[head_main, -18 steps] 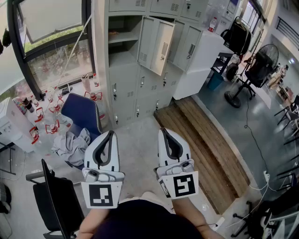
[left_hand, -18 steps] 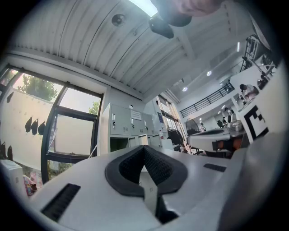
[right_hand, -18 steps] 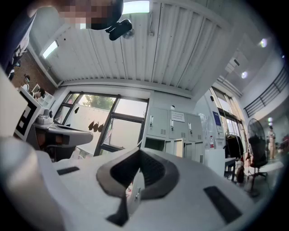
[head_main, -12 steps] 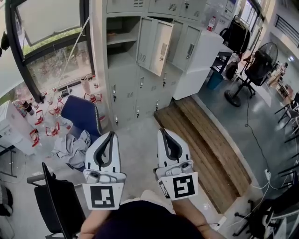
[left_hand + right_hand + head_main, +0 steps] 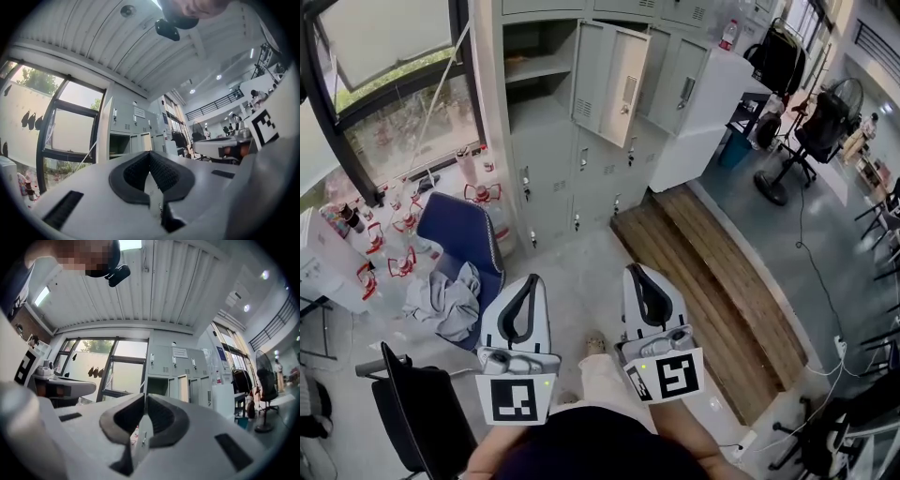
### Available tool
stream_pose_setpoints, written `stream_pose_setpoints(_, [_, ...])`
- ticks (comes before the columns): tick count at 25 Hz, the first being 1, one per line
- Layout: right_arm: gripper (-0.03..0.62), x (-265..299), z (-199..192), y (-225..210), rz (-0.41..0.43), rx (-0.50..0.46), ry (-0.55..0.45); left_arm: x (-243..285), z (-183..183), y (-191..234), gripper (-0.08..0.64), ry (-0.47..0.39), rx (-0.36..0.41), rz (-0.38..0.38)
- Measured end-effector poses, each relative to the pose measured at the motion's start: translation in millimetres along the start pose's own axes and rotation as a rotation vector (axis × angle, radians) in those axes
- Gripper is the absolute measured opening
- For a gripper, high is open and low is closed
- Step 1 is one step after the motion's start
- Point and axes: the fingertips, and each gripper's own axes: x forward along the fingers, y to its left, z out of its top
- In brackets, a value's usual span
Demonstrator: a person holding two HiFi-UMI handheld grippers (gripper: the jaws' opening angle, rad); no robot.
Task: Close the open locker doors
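A bank of grey lockers (image 5: 581,159) stands ahead by the window. One upper door (image 5: 614,82) hangs open, swung out to the right of its shelved compartment (image 5: 534,70). The same door (image 5: 193,389) shows beyond the jaws in the right gripper view, and the lockers (image 5: 136,140) show small in the left gripper view. My left gripper (image 5: 532,279) and right gripper (image 5: 635,270) are held side by side low in the head view. Both point toward the lockers, well short of them, and both are shut with nothing between the jaws.
A blue chair (image 5: 469,234) with a grey cloth sits left of the path. A black chair (image 5: 422,412) stands at my near left. A wooden platform (image 5: 712,281) runs along the right. Bottles (image 5: 394,244) line the window. A white cabinet (image 5: 703,103) and fan (image 5: 820,122) stand far right.
The lockers have slid up and grown slightly in the head view as the person steps toward them. A shoe now shows between the grippers. Both grippers sit lower in frame, still shut.
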Motion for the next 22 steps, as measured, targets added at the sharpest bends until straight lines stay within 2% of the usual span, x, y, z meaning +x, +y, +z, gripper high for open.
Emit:
stream_pose_setpoints(11, [0.035, 105.6, -26.9, -71.4, 0.061, 0.035, -0.044, 122.8, -17.3, 14.5, 0.002, 0.003, 0.048, 0.042])
stream_pose_setpoints(22, [0.071, 203.3, -53.0, -153.1, 0.139, 0.045, -0.043, 240.4, -31.6, 19.9, 0.002, -0.001, 0.052, 0.128])
